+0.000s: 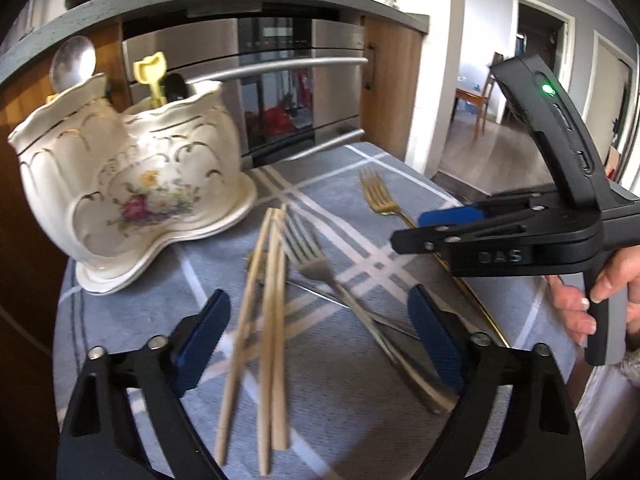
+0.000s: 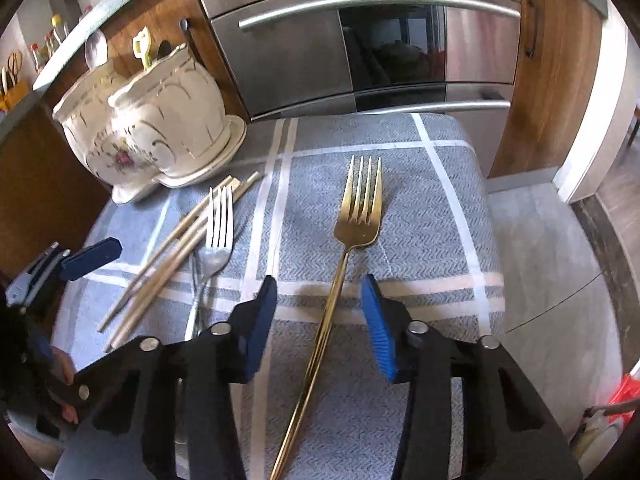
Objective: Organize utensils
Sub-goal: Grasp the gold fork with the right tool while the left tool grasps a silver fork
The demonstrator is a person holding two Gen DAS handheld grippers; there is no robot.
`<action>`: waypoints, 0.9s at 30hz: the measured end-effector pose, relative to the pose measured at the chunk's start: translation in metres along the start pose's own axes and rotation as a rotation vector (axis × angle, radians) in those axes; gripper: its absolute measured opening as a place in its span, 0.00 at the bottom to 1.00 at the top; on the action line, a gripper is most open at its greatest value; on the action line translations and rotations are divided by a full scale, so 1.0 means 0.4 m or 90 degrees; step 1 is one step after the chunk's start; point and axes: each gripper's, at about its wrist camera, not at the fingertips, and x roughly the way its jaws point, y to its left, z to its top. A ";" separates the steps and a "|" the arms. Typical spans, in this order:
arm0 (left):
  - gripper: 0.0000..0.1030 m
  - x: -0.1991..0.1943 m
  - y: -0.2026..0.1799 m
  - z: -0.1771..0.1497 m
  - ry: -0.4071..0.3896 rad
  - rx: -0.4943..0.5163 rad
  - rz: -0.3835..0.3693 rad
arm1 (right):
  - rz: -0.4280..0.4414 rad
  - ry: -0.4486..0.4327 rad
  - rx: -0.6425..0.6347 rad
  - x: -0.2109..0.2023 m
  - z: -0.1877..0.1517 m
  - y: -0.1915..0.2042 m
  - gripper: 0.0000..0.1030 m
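A cream floral ceramic holder [image 1: 132,184] [image 2: 156,124] stands at the cloth's far left and holds a spoon [image 1: 74,64], a yellow utensil [image 1: 151,76] and a black one. Wooden chopsticks [image 1: 264,320] [image 2: 172,252], a silver fork [image 1: 320,276] [image 2: 216,236] and a knife under it lie on the cloth. A gold fork [image 2: 352,232] [image 1: 380,196] lies to the right. My left gripper [image 1: 320,320] is open above the chopsticks and silver fork. My right gripper [image 2: 320,316] is open, its jaws either side of the gold fork's handle.
The utensils lie on a grey-blue checked cloth [image 2: 440,208] over a small table. A steel oven [image 2: 380,40] and wooden cabinets stand just behind it. The floor drops away at the right. The right gripper's body [image 1: 520,240] shows in the left wrist view.
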 end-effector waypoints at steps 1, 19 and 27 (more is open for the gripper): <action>0.72 0.002 -0.006 -0.003 0.006 0.002 -0.007 | -0.007 -0.002 -0.006 0.001 -0.001 0.003 0.32; 0.26 0.058 -0.044 -0.008 0.074 0.011 0.002 | -0.030 -0.009 -0.033 0.009 0.006 0.006 0.10; 0.12 0.045 -0.007 -0.010 0.079 -0.010 -0.025 | -0.002 0.001 -0.007 0.005 0.004 -0.006 0.07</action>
